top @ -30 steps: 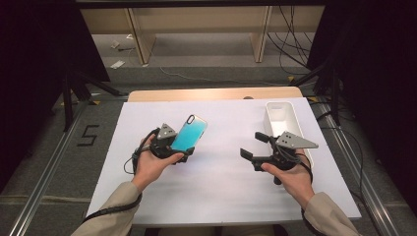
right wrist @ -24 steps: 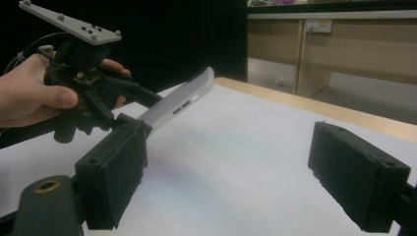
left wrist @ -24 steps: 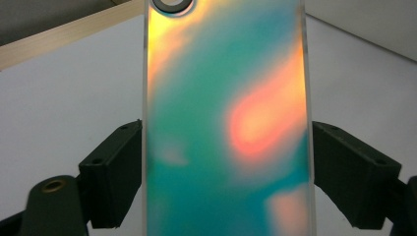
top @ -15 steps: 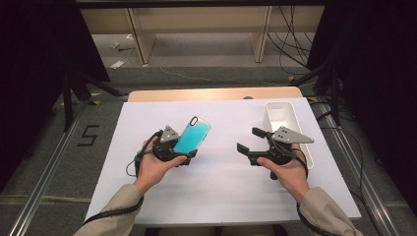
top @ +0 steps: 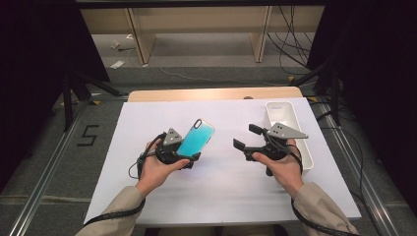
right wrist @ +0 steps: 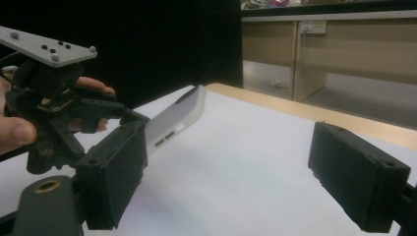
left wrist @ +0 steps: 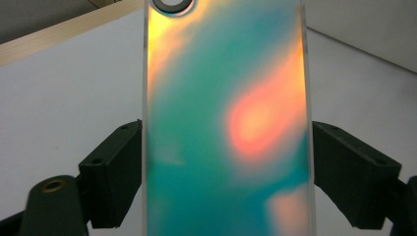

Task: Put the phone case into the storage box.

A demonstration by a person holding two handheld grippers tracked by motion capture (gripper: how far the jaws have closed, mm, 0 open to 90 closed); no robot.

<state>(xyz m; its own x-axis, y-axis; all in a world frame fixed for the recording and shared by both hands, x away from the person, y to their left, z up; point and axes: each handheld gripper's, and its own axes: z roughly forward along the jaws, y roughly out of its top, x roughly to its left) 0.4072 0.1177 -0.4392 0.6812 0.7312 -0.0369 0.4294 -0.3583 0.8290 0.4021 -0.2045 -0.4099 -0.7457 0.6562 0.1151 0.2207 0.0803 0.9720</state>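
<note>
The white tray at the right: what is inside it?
The tray looks bare at its far end in the high view. Its near part is covered by the right tool and its grey plate, so anything lying there cannot be seen.

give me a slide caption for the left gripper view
Left gripper clamps an iridescent teal-and-orange phone case above the white table sheet.

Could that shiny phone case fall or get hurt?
Maybe. The left tool pinches the phone case by its two long edges, near the lower end, so most of it sticks out tilted above the table; it could slip or twist. The right tool is open and pointing toward it; moving closer, it might bump the case loose.
</note>
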